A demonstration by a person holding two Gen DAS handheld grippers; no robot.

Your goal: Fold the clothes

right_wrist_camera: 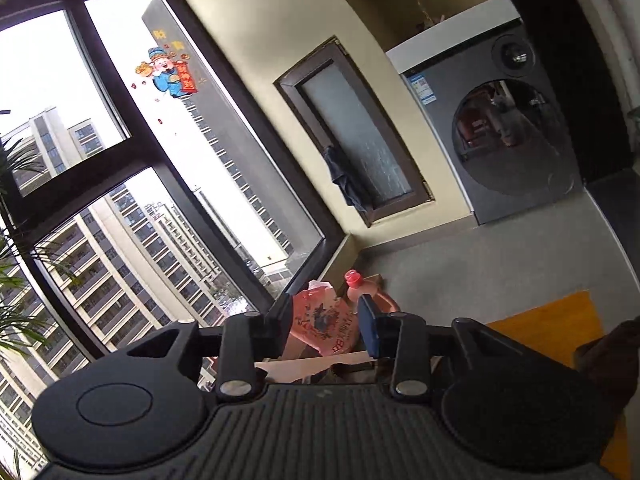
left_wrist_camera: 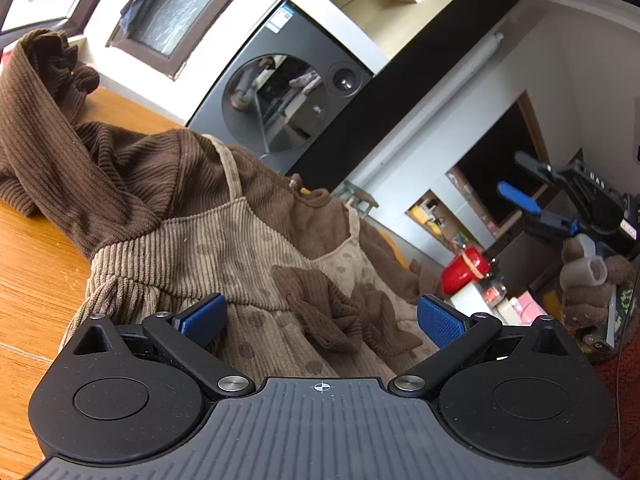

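**Dress spread right ahead of the left claw, right claw up in the air**

Just past the left gripper [left_wrist_camera: 320, 316], between and beyond its two blue pads [left_wrist_camera: 204, 316]: one brown-and-tan corduroy dress [left_wrist_camera: 224, 236], heaped on the wooden table [left_wrist_camera: 36, 272]. Jaws spread wide, nothing pinched, cloth lying under the gap with no clear contact with either pad. Dark brown ribbed sleeve [left_wrist_camera: 52, 120] rising up and off to the left of the claw, a ruffled cuff at the top. Tan dotted bib with two thin straps straight ahead, one brown bow [left_wrist_camera: 320, 312] sitting nearest the jaws.

Off to the far right of that claw, held up clear of the table: the right gripper [left_wrist_camera: 532, 196], gripped by a brown-gloved hand [left_wrist_camera: 588, 284]. Jaws about half open, nothing between them.

Count so far: one garment, two claws, one grey washing machine [left_wrist_camera: 280, 96] behind the dress.

Only in the right wrist view: right gripper [right_wrist_camera: 326, 320] tilted, aimed at the room, big dark-framed window [right_wrist_camera: 132, 168] with tower blocks outside, one cartoon sticker [right_wrist_camera: 170, 72] on the glass, a pink printed bag [right_wrist_camera: 324, 328] and a pink bottle [right_wrist_camera: 356, 284] beyond the jaws on the floor. Almost no dress there, maybe a dark scrap at the right edge, can't tell. Only in the left wrist view: table, dress, red round thing [left_wrist_camera: 466, 270] on the shelf clutter.
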